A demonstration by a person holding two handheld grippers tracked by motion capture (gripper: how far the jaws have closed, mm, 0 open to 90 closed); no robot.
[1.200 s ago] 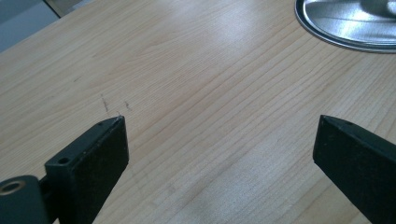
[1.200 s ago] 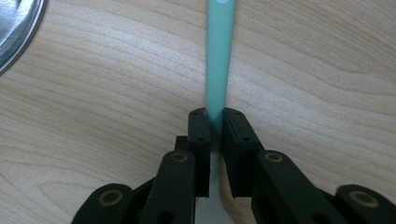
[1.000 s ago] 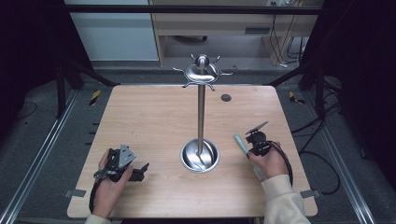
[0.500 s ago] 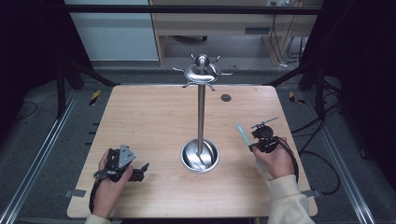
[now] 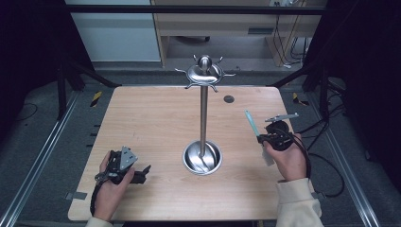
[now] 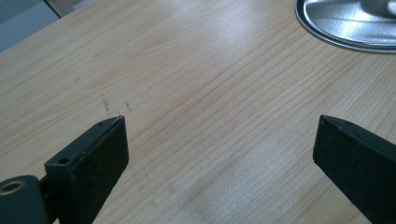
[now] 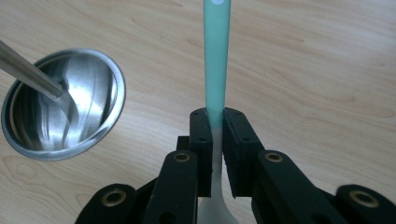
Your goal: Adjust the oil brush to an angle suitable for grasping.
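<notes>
Spoon (image 7: 217, 60): mint-green handle, pale lower end, clamped between the jaws of the right gripper (image 7: 215, 122). Handle runs up and away from the jaws; its far tip carries a small white spot, likely a hanging hole (too cropped to be sure). In the high view the spoon (image 5: 251, 124) is held off the desk (image 5: 151, 123), right of the rack (image 5: 204, 113), handle tilted up and away from the person.

Step in hand, as I judge it: spoon is picked up and carried; hanging it on the rack looks the likely aim. Hooks (image 5: 228, 74) ring the rack's domed top, well above the spoon. Next move calls for raising the handle tip to hook level, lining the hole with one prong, then easing on without knocking the pole.

Left gripper (image 5: 124, 168): resting at the desk's near left, jaws wide apart, nothing between them; bare wood and the rim of the rack's dish (image 6: 345, 23) ahead.

Writing: none readable on spoon, rack or desk. No brand marks seen.
</notes>
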